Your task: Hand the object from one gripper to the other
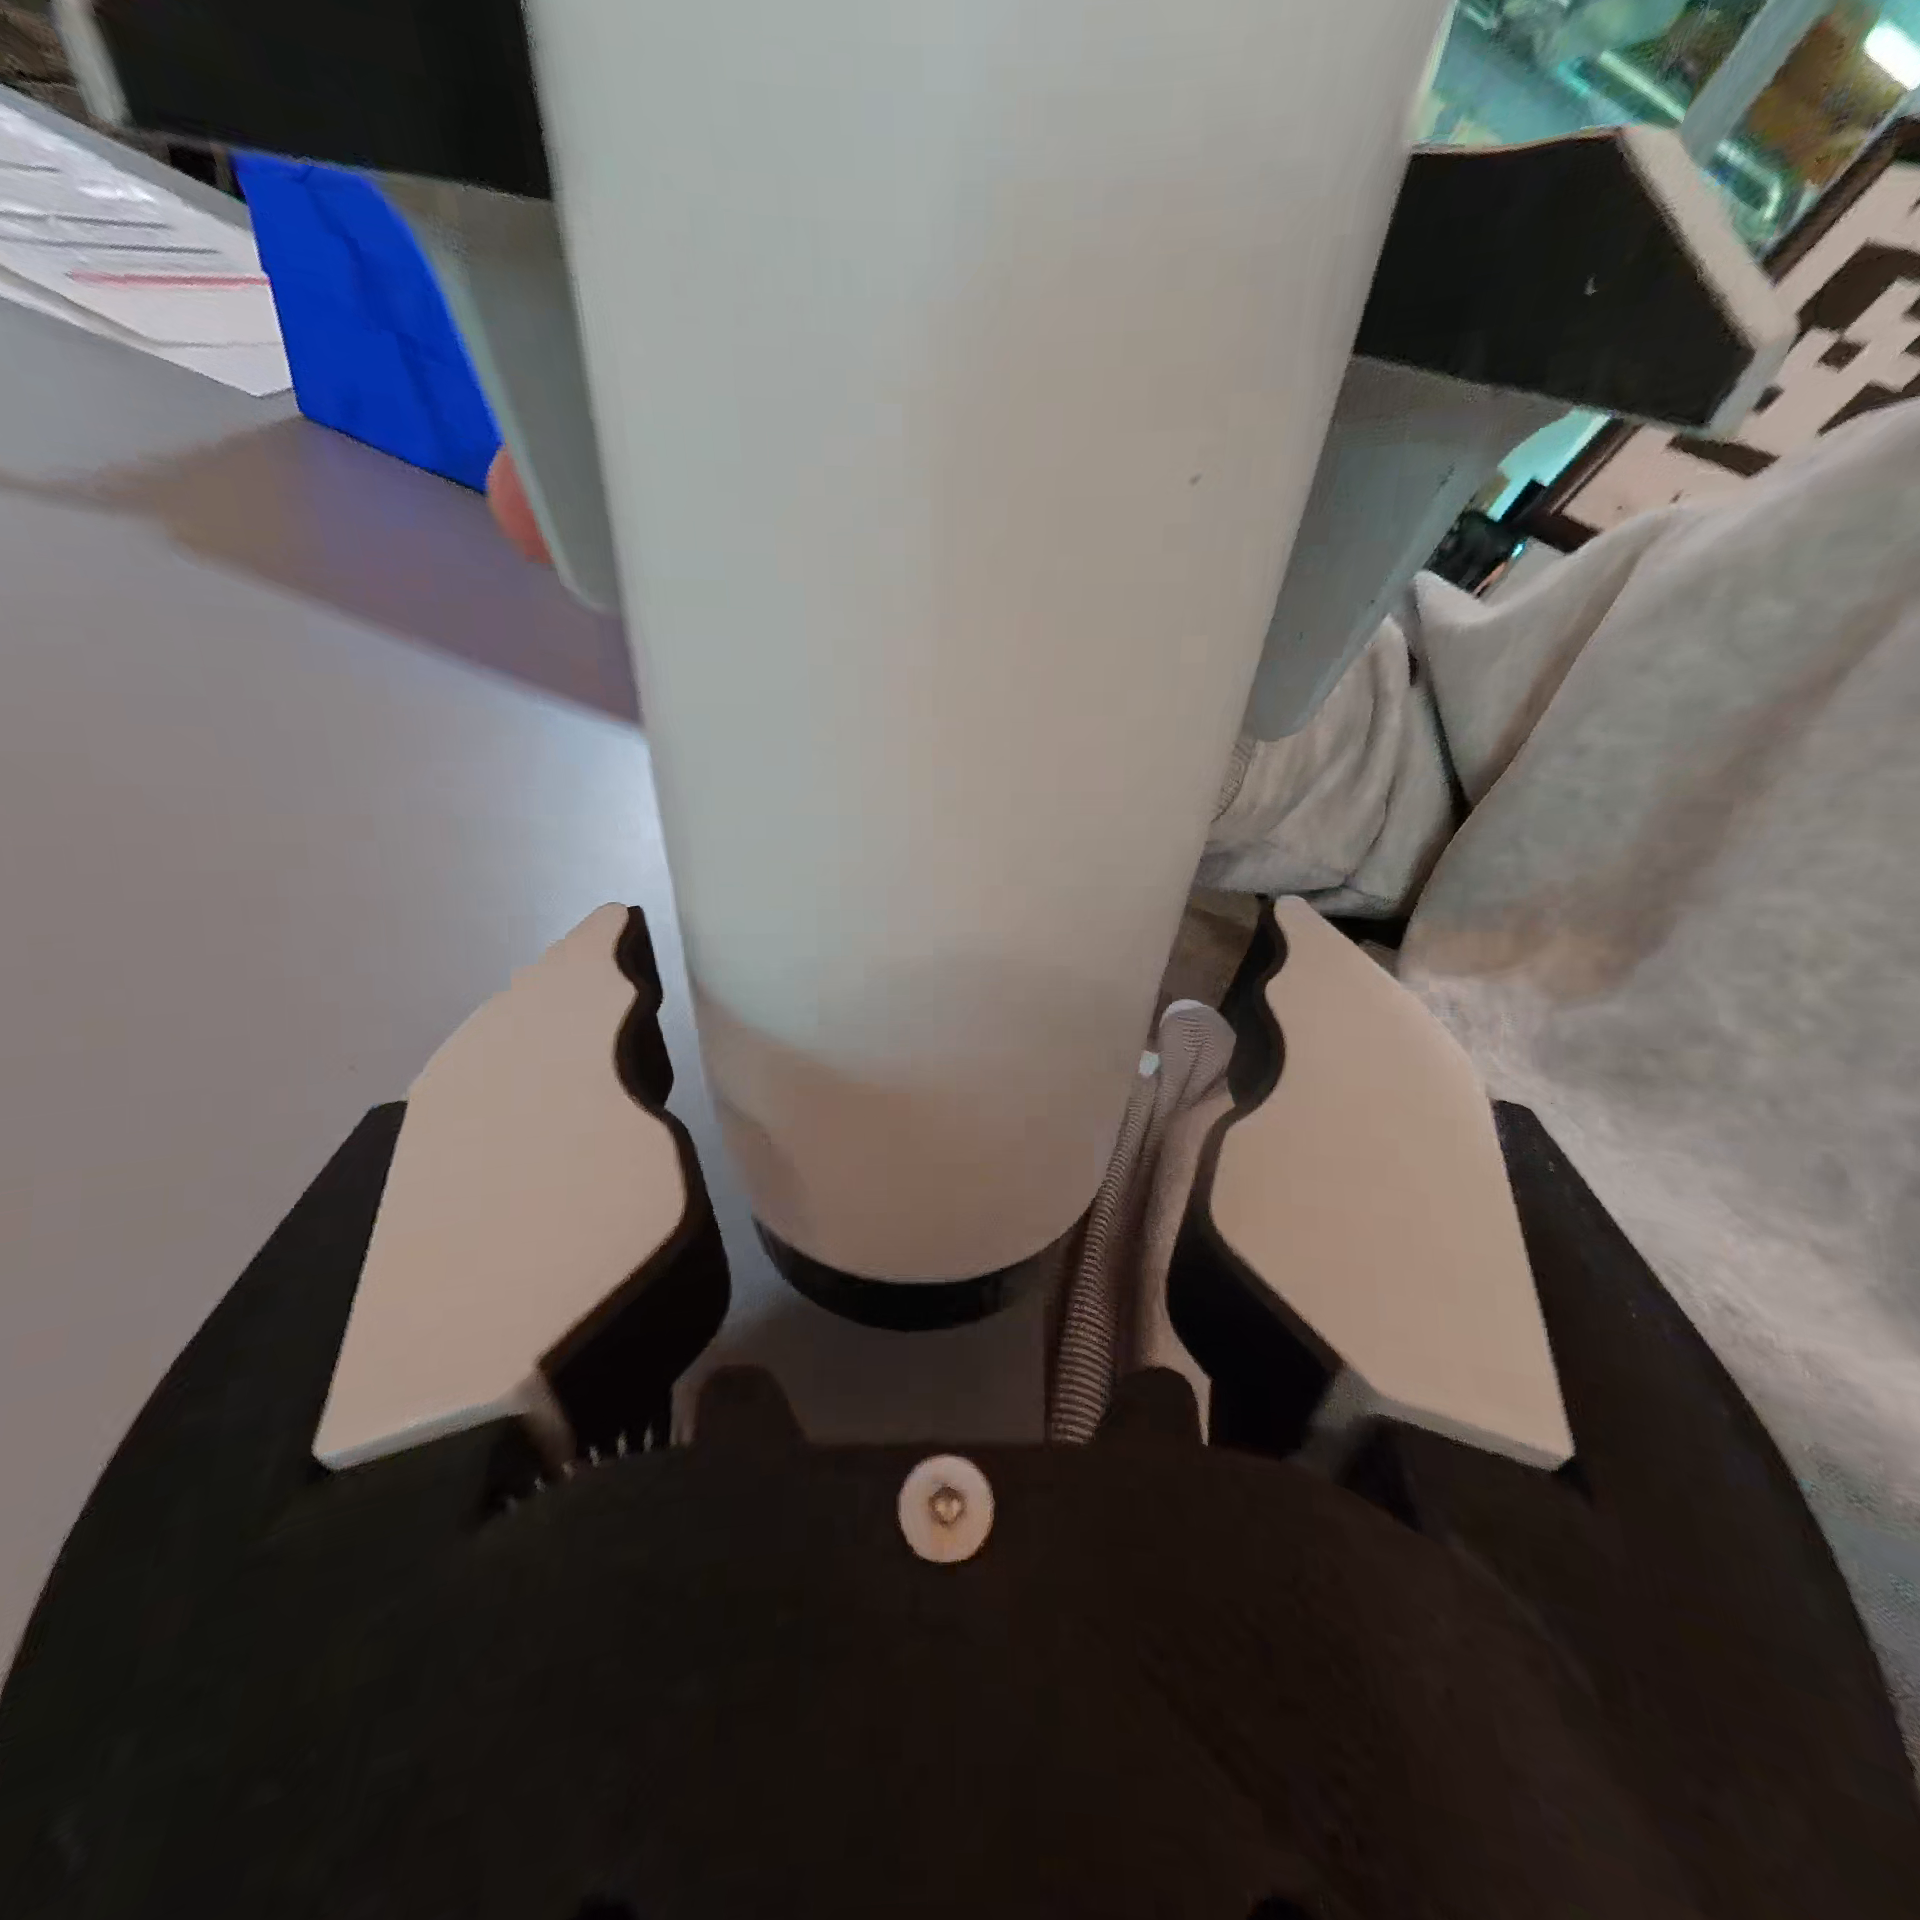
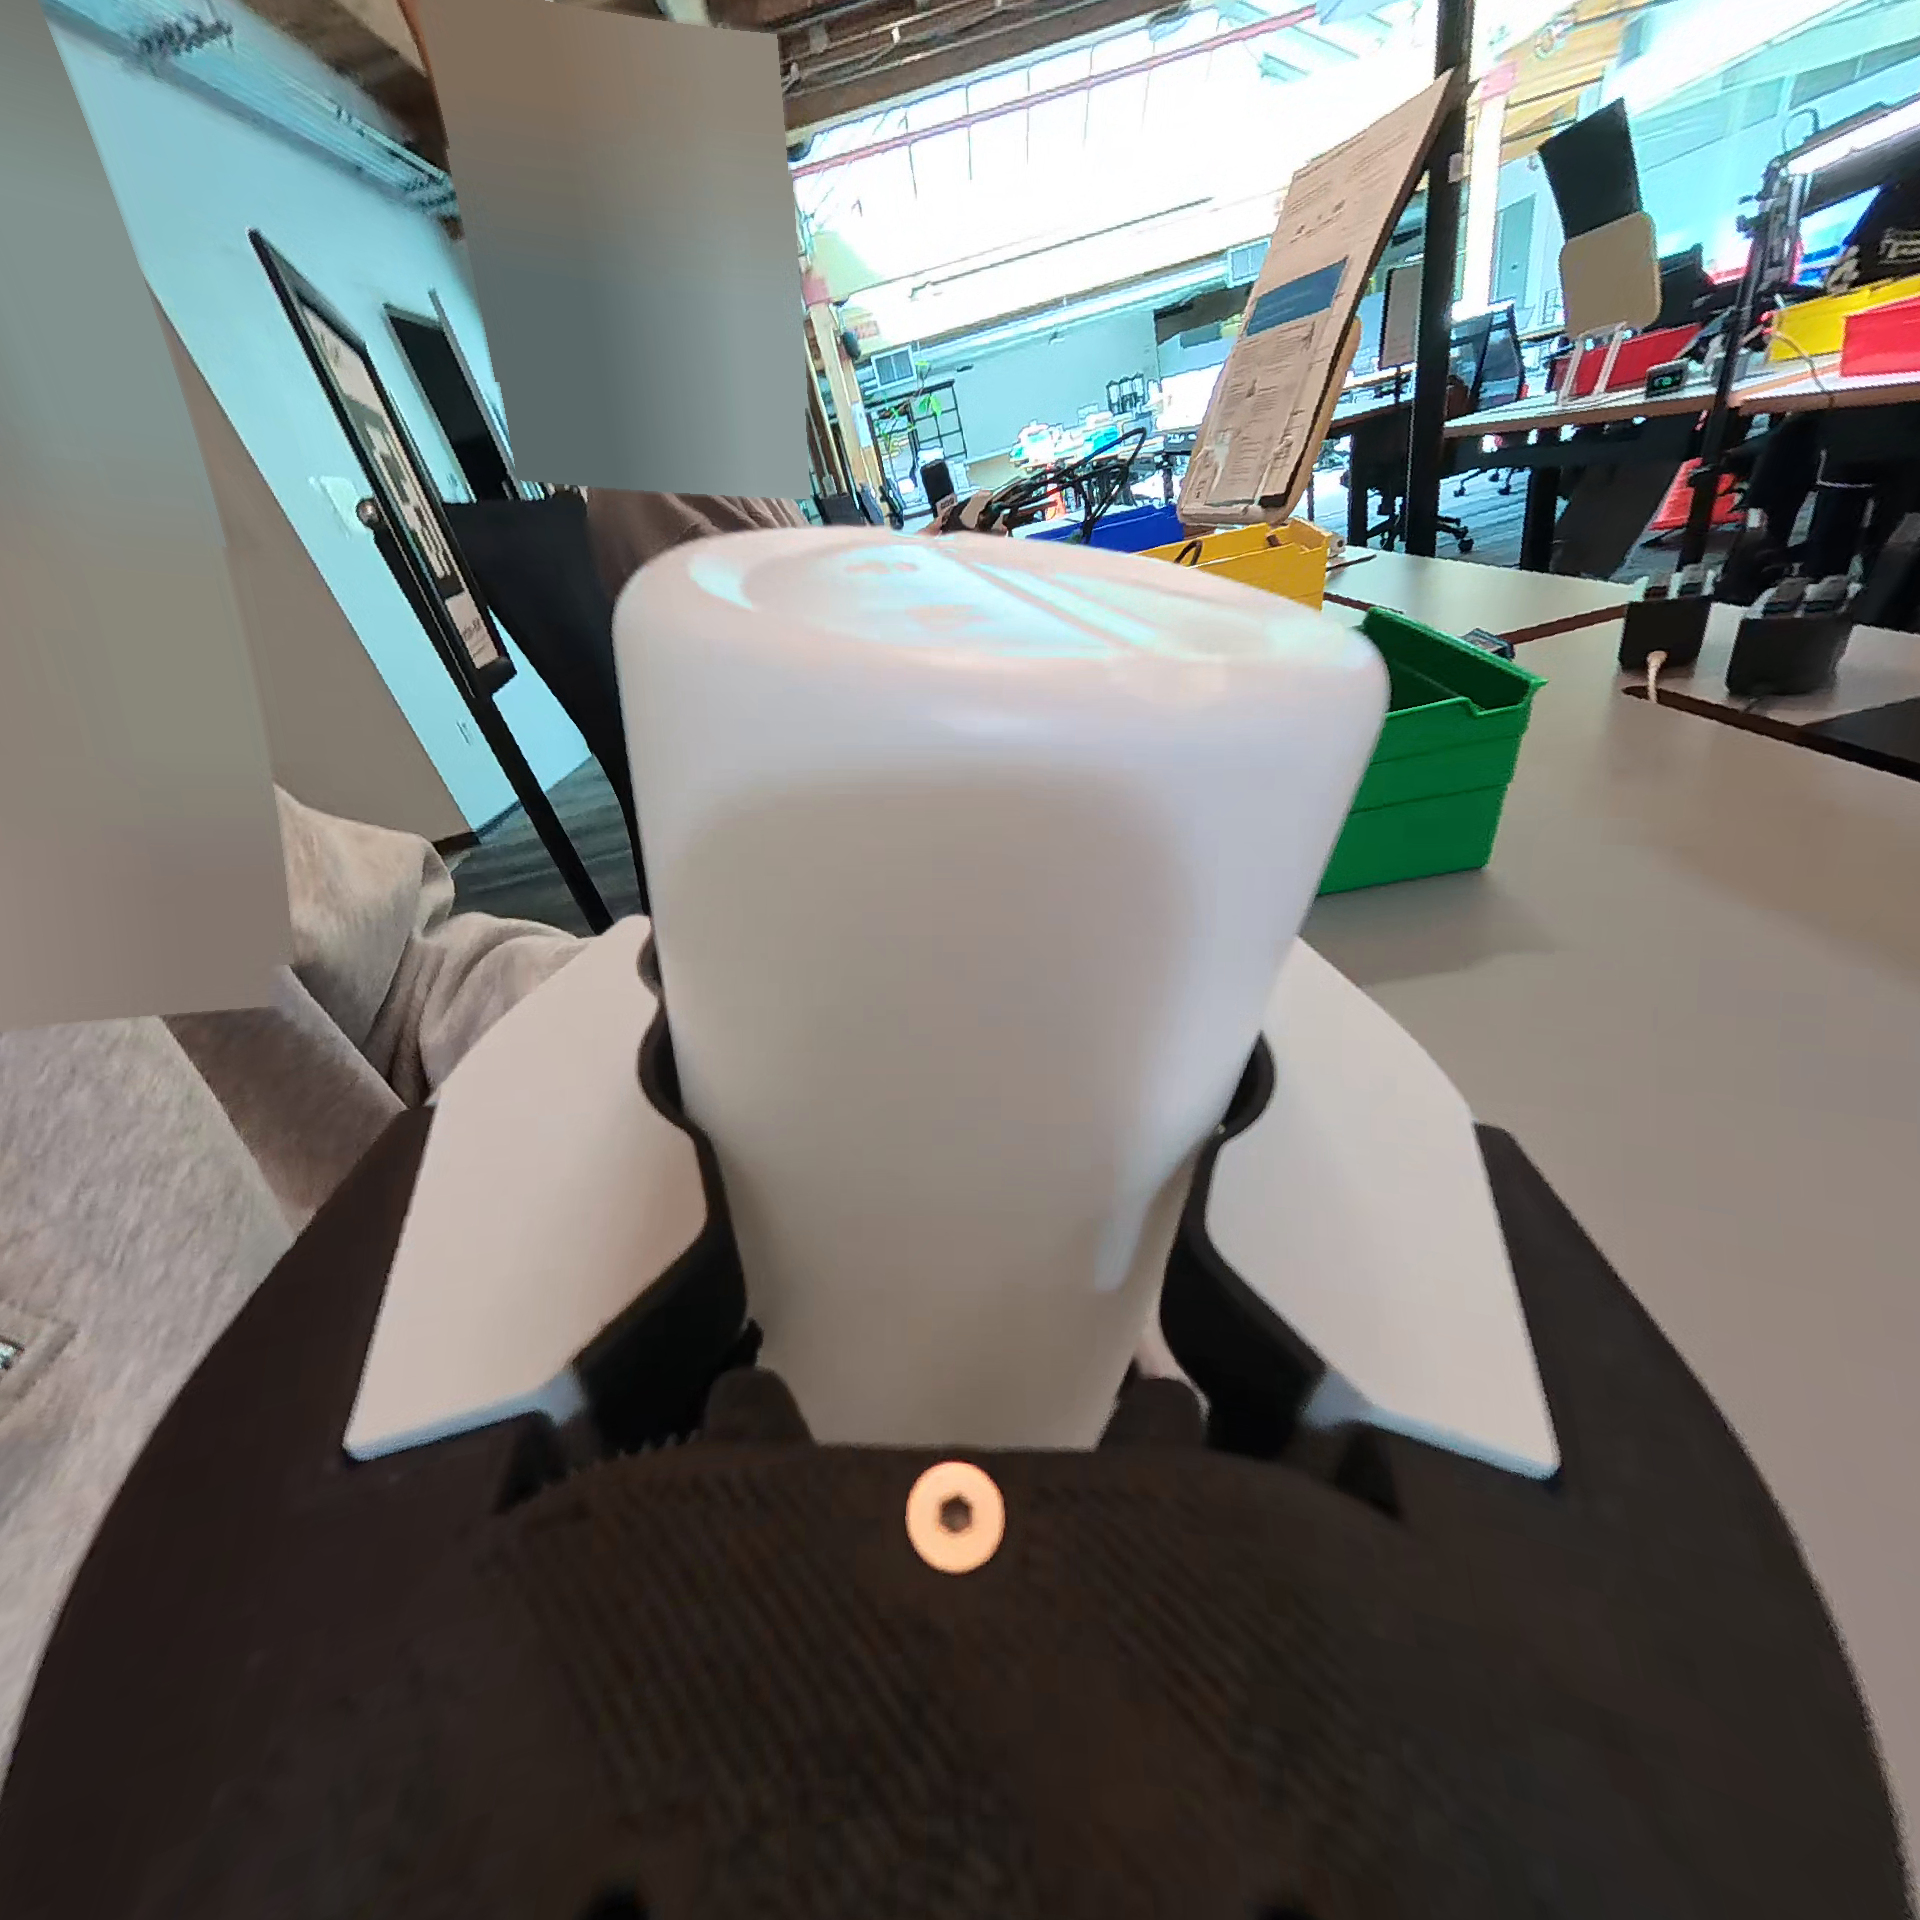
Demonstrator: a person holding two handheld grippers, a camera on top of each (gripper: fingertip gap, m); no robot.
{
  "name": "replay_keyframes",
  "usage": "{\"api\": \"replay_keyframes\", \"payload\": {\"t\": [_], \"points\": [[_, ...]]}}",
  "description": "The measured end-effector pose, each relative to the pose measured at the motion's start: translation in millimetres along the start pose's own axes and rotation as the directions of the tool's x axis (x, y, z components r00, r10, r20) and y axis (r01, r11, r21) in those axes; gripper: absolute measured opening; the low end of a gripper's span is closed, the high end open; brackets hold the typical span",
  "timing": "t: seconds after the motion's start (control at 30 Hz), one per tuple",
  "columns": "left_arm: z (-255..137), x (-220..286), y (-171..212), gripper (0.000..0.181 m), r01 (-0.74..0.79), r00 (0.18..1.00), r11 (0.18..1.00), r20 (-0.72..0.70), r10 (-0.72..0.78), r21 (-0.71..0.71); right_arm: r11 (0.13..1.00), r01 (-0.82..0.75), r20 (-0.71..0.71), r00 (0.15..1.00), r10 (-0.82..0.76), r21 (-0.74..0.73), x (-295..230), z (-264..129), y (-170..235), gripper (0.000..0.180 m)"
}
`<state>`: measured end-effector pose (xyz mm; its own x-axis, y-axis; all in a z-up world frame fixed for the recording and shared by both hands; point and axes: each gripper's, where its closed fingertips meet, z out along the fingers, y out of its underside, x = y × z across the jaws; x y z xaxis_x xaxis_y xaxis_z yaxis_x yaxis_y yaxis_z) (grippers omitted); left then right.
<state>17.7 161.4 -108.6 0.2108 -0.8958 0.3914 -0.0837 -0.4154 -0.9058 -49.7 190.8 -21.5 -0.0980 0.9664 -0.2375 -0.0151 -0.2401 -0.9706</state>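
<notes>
A tall white bottle [image 1: 935, 520] with a black cap [image 1: 883, 1294] points its cap end into my left gripper [image 1: 951, 914]. The left jaws are open, with a small gap on each side of the bottle. My right gripper [image 2: 966, 987] is shut on the bottle [image 2: 966, 935] and holds it above the table. In the left wrist view the right gripper's grey fingers [image 1: 551, 468] clamp the bottle farther up, with its black body [image 1: 1538, 281] behind. The bottle's flat base [image 2: 977, 613] faces away in the right wrist view.
A grey table [image 1: 208, 831] lies below, with a blue object [image 1: 364, 312] and papers [image 1: 104, 229] at the far left. A person's grey sweatshirt [image 1: 1662, 831] is at the right. Green [image 2: 1444, 769] and yellow [image 2: 1247, 561] bins and black chargers [image 2: 1662, 634] stand on the table [image 2: 1662, 987]. The gap from one gripper's tips to the other's is roughly 10 cm.
</notes>
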Motion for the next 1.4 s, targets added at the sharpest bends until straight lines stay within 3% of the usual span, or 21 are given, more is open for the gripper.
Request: {"api": "replay_keyframes", "payload": {"t": [0.13, 0.33, 0.5, 0.67, 0.77, 0.83, 0.97, 1.2, 1.4], "points": [[1, 0, 0, 0.089, -0.037, 0.999, 0.999, 0.024, 0.037, -0.001, 1.0, 0.029, 0.006, 1.0, -0.029, -0.003, -6, 3, 0, 0.105], [-2, 0, -9, 0.088, -0.087, 0.995, 0.996, 0.059, 0.085, 0.03, 0.997, 0.057, 0.01, 0.998, -0.057, 0.044, -10, 0, -11, 0.105], [-13, -3, -28, 0.087, -0.067, 0.995, 0.987, 0.077, 0.056, 0.143, 0.989, 0.141, -0.058, 0.989, -0.138, 0.04, -4, 0, -14, 0.124], [-45, -19, -49, 0.087, -0.063, 0.99, 0.971, 0.14, 0.031, 0.229, 0.985, 0.135, -0.093, 0.988, -0.125, 0.106, 9, -12, -19, 0.114], [-62, -22, -63, 0.087, -0.103, 0.98, 0.963, 0.193, 0.055, 0.247, 0.99, 0.108, -0.109, 0.989, -0.098, 0.093, 20, -12, -4, 0.107], [-70, -21, -72, 0.087, -0.129, 0.974, 0.958, 0.216, 0.073, 0.257, 0.995, 0.079, -0.134, 0.988, -0.07, 0.06, 26, -7, 11, 0.093], [-79, -14, -87, 0.088, -0.156, 0.968, 0.947, 0.234, 0.091, 0.28, 0.998, 0.058, -0.11, 0.992, -0.057, 0.01, 17, 8, 32, 0.089], [-70, 0, -92, 0.088, -0.161, 0.973, 0.948, 0.207, 0.105, 0.276, 0.975, 0.209, -0.094, 0.972, -0.216, -0.079, -3, 25, 49, 0.083], [-55, 6, -88, 0.088, -0.163, 0.974, 0.947, 0.201, 0.11, 0.275, 0.986, 0.159, -0.09, 0.982, -0.163, -0.058, -7, 28, 50, 0.08]]}}
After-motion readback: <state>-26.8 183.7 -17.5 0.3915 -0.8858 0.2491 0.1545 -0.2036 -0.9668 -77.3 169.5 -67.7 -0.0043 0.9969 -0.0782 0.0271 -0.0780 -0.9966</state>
